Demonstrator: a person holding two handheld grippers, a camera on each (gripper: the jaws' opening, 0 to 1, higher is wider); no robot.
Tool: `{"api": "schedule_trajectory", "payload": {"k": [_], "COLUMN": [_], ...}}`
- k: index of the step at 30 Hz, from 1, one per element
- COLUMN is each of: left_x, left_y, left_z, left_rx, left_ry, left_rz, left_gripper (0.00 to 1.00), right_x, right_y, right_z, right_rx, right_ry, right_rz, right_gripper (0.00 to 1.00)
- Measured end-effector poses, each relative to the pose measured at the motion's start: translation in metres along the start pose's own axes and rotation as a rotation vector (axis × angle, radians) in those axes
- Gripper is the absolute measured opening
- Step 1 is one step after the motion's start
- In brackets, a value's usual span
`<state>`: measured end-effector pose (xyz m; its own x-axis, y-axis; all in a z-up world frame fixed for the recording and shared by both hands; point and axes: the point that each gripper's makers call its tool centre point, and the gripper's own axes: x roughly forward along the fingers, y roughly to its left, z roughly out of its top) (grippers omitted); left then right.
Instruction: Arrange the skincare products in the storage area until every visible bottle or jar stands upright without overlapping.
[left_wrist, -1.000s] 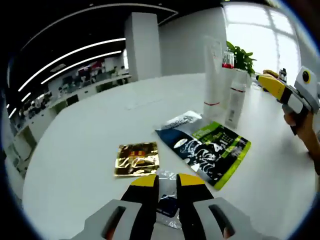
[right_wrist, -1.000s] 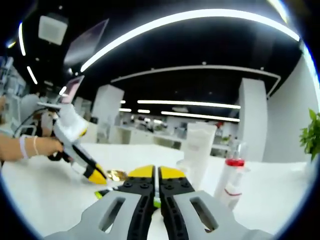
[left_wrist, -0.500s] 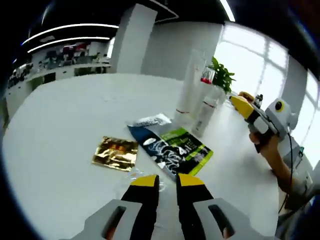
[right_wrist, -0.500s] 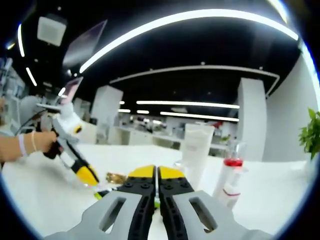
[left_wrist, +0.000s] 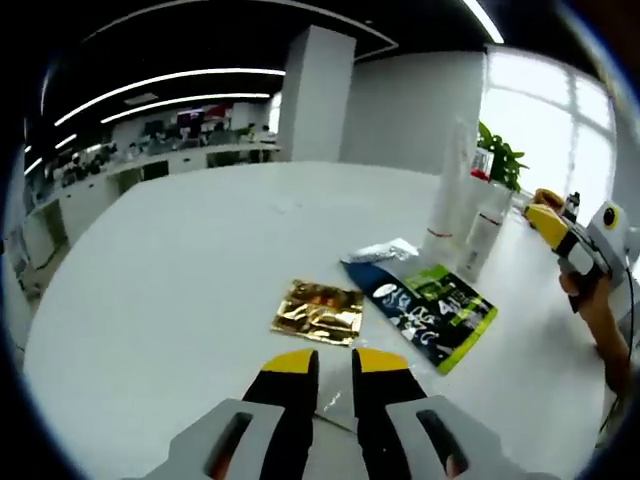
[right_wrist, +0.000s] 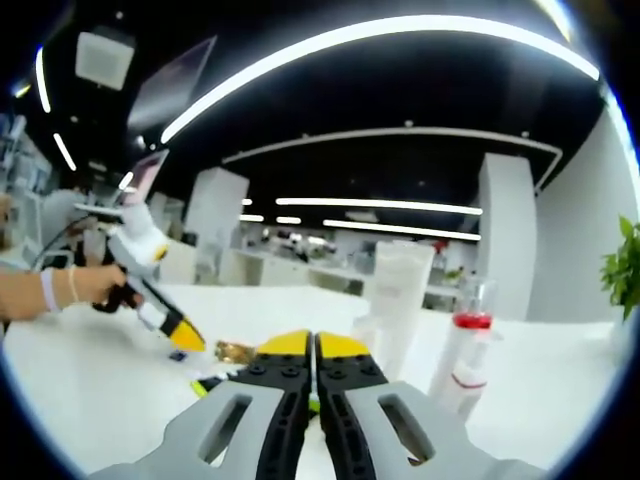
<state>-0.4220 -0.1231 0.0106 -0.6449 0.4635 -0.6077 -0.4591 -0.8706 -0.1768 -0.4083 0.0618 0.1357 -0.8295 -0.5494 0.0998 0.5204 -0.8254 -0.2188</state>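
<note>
A tall white tube (left_wrist: 447, 200) and a slim bottle with a red band (left_wrist: 480, 228) stand upright side by side on the white table (left_wrist: 180, 280). Flat in front of them lie a gold sachet (left_wrist: 320, 311), a dark blue and green pouch (left_wrist: 435, 312) and a silver sachet (left_wrist: 385, 250). My left gripper (left_wrist: 334, 362) hovers short of the gold sachet, its jaws narrowly apart on a clear sachet (left_wrist: 328, 402). In the right gripper view the left gripper (right_wrist: 185, 340) tilts down beside the gold sachet (right_wrist: 232, 350). My right gripper (right_wrist: 311, 345) is shut and bare, facing the tube (right_wrist: 400, 300) and bottle (right_wrist: 468, 350).
A potted plant (left_wrist: 505, 160) stands behind the bottles. A person's hand (left_wrist: 592, 300) holds the right gripper (left_wrist: 548, 215) at the table's right side. The table's near edge curves along the left. Office desks and a pillar (left_wrist: 315, 95) lie beyond.
The left gripper view has swung and pulled back, so the sachets sit farther ahead. In the right gripper view the left gripper shifted slightly over the table. The right gripper stayed still.
</note>
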Motion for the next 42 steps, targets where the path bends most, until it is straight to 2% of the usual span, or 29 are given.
{"api": "schedule_trajectory", "payload": {"k": [1,2,4,5,6,8,9,10,11,12,13,14,16,17,18,20,22,25,27,29,30,34,37,40,42], "left_x": [-0.002,-0.003,-0.003,-0.002,-0.001,-0.004,-0.005,-0.001,-0.001,-0.005,-0.006,-0.005,-0.005,-0.004,0.001,0.006,0.004,0.006,0.009,0.014,0.017,0.027,0.028,0.022,0.011], "left_y": [-0.009,-0.015,-0.022,-0.020,-0.019,-0.017,-0.013,-0.004,0.002,0.005,0.011,0.019,0.024,0.022,0.013,-0.001,-0.006,-0.002,-0.007,-0.010,-0.006,-0.009,-0.004,-0.003,-0.005], "left_z": [0.013,0.006,0.006,0.007,0.009,0.008,0.011,0.022,0.027,0.029,0.028,0.025,0.021,0.019,0.014,0.009,0.013,0.014,0.014,0.021,0.021,0.034,0.037,0.043,0.052], "left_rx": [0.030,-0.008,-0.013,-0.011,-0.009,0.001,-0.021,-0.049,-0.071,-0.068,-0.087,-0.114,-0.087,-0.085,-0.099,-0.095,-0.063,0.013,0.016,0.017,0.009,-0.042,-0.092,-0.121,-0.142], "left_ry": [-0.073,-0.017,-0.009,-0.008,-0.010,-0.063,-0.084,-0.123,-0.150,-0.202,-0.204,-0.169,-0.158,-0.147,-0.108,-0.078,-0.109,-0.101,-0.111,-0.145,-0.144,-0.202,-0.213,-0.236,-0.284], "left_rz": [-0.021,-0.063,-0.119,-0.126,-0.128,-0.084,-0.073,-0.064,-0.055,-0.027,-0.011,0.004,0.032,0.025,-0.030,-0.077,-0.056,-0.005,-0.007,-0.024,-0.016,-0.061,-0.068,-0.084,-0.102], "left_gripper": [0.13,0.13,0.13,0.13,0.13,0.13,0.13,0.13,0.13,0.13,0.13,0.13,0.13,0.13,0.13,0.13,0.14,0.14,0.14,0.15,0.15,0.15,0.15,0.15,0.15], "right_x": [0.000,0.000,0.000,0.000,0.000,0.000,0.000,-0.001,-0.001,-0.001,-0.001,-0.001,-0.002,-0.002,-0.002,-0.002,-0.002,-0.003,-0.003,-0.002,-0.002,-0.002,-0.002,-0.002,-0.002], "right_y": [0.001,0.001,0.003,0.003,0.003,0.004,0.005,0.005,0.006,0.007,0.007,0.008,0.008,0.008,0.009,0.009,0.009,0.010,0.012,0.014,0.014,0.014,0.014,0.013,0.013], "right_z": [-0.001,-0.001,-0.001,-0.002,-0.002,-0.002,-0.002,-0.002,-0.002,-0.002,-0.003,-0.003,-0.003,-0.003,-0.003,-0.003,-0.003,-0.004,-0.005,-0.007,-0.008,-0.009,-0.010,-0.009,-0.008], "right_rx": [-0.001,-0.001,-0.003,-0.003,-0.003,-0.003,-0.004,-0.006,-0.006,-0.007,-0.007,-0.008,-0.008,-0.009,-0.008,-0.009,-0.010,-0.011,-0.012,-0.018,-0.022,-0.028,-0.031,-0.032,-0.029], "right_ry": [0.002,0.004,0.006,0.006,0.006,0.006,0.007,0.007,0.008,0.010,0.012,0.013,0.014,0.014,0.013,0.015,0.016,0.017,0.021,0.029,0.032,0.037,0.039,0.037,0.031], "right_rz": [0.001,0.002,0.003,0.003,0.003,0.004,0.004,0.004,0.005,0.007,0.008,0.008,0.008,0.009,0.009,0.009,0.009,0.009,0.012,0.016,0.017,0.016,0.013,0.012,0.011], "right_gripper": [0.00,0.00,0.00,0.00,0.00,0.00,0.00,0.00,0.00,0.00,0.00,0.00,0.00,0.00,0.00,0.00,0.00,0.00,0.00,0.00,0.00,0.00,0.00,0.00,0.00]}}
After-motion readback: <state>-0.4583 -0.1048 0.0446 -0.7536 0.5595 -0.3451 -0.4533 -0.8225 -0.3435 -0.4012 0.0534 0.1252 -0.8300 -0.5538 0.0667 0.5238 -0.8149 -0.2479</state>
